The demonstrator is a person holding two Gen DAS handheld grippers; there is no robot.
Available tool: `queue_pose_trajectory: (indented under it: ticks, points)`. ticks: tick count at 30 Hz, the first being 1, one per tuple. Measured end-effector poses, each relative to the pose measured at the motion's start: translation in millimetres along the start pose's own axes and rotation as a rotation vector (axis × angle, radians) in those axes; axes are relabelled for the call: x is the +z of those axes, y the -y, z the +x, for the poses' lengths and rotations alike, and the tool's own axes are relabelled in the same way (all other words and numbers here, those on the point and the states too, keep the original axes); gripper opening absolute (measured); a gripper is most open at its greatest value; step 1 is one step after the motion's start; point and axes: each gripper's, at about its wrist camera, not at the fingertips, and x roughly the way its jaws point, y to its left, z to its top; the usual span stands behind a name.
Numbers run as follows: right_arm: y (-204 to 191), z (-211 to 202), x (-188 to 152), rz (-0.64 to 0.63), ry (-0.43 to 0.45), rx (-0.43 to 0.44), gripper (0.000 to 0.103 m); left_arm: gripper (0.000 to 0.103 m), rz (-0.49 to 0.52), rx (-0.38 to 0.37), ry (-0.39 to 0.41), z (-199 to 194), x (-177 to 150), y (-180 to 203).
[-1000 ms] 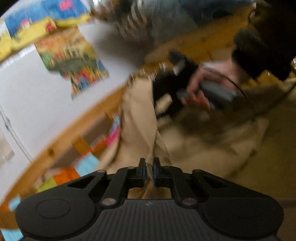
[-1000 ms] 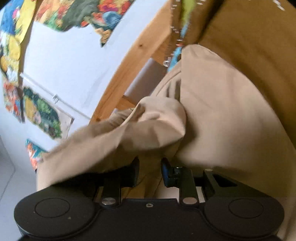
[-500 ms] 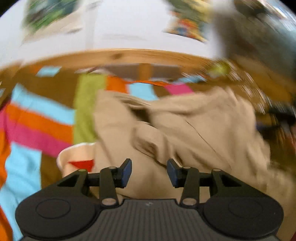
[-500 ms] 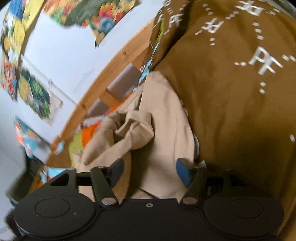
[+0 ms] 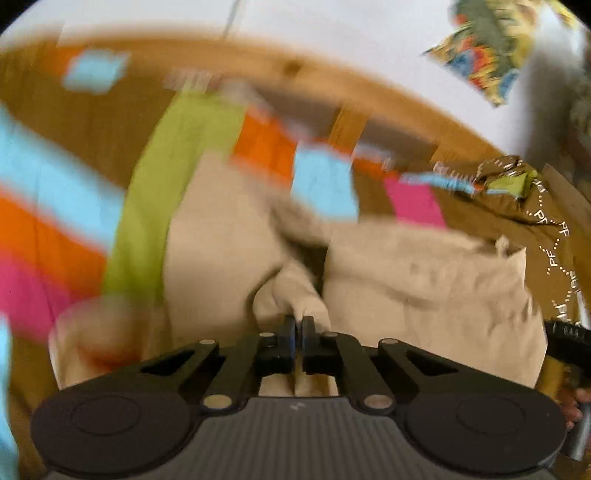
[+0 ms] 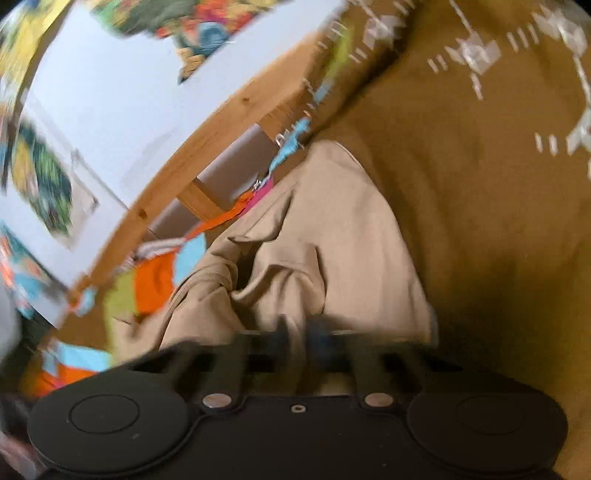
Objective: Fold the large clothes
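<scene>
Two black tongs [image 5: 295,326] of the left gripper are pressed together on a raised fold of the crumpled beige cotton garment [image 5: 424,288], pinching it near the garment's middle. In the left wrist view the garment lies spread on a bed cover of blue, orange, pink and green patches [image 5: 159,184], which shows on the garment's left and far sides. Beyond the garment a curved wooden bed rail [image 5: 295,70] runs under a white wall [image 5: 332,26]. A brown blanket with white "PF" lettering [image 5: 546,229] lies just right of the garment, touching its edge. A colourful picture [image 5: 487,62] hangs on the wall, above and to the right of the garment. The whole view is motion-blurred.

Seen from the right wrist, the right gripper's tongs [image 6: 297,332] are blurred but stand close together with beige garment [image 6: 332,229] cloth between them, gripping its near edge. The brown blanket [image 6: 480,184] fills the space to the garment's right, against its border. The patchwork cover [image 6: 151,280] shows to the garment's left, with the wooden rail [image 6: 207,144] and the white wall [image 6: 122,99] beyond it.
</scene>
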Motion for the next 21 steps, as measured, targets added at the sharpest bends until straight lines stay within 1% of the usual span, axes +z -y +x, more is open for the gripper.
queue_pose_trajectory:
  ticks: [2, 3, 4, 6, 7, 8, 9, 10, 11, 13, 15, 17, 19, 21]
  points:
    - [-20, -9, -13, -0.143, 0.074, -0.044, 0.004, 0.0, 0.04, 0.065, 0.105, -8, 10, 7]
    - [-28, -10, -20, -0.208, 0.087, -0.056, 0.004, 0.0, 0.054, 0.098, 0.135, -9, 12, 8]
    - [-34, -9, -26, -0.272, 0.09, -0.076, 0.003, 0.0, 0.067, 0.135, 0.13, -3, 11, 6]
    - [-39, 0, -33, -0.361, 0.079, -0.127, 0.003, 0.001, 0.076, 0.177, 0.068, 14, 3, 2]
    - [-36, 3, -33, -0.369, 0.071, -0.145, 0.003, 0.001, 0.089, 0.2, 0.037, 23, -4, 0]
    - [-32, 4, -32, -0.365, 0.073, -0.156, 0.004, 0.001, 0.097, 0.21, 0.03, 28, -11, -1]
    - [-31, 4, -30, -0.36, 0.076, -0.16, 0.004, 0.001, 0.089, 0.208, 0.044, 26, -16, -2]
    - [-32, 4, -29, -0.36, 0.079, -0.164, 0.008, 0.002, 0.074, 0.198, 0.064, 23, -20, -3]
    - [-33, 0, -26, -0.365, 0.09, -0.175, 0.016, 0.003, 0.067, 0.187, 0.079, 18, -23, -3]
    - [-33, -11, -22, -0.378, 0.131, -0.195, 0.024, 0.01, 0.085, 0.182, 0.109, 3, -28, -5]
    - [-34, -23, -17, -0.415, 0.191, -0.223, 0.025, 0.01, 0.111, 0.192, 0.141, -11, -31, -7]
    - [-39, -30, -14, -0.47, 0.228, -0.224, 0.026, 0.01, 0.133, 0.17, 0.169, -23, -32, -7]
    - [-45, -28, -14, -0.521, 0.212, -0.203, 0.026, 0.01, 0.136, 0.139, 0.191, -36, -35, -5]
    - [-54, -19, -18, -0.567, 0.184, -0.19, 0.026, 0.01, 0.127, 0.08, 0.196, -44, -36, 0]
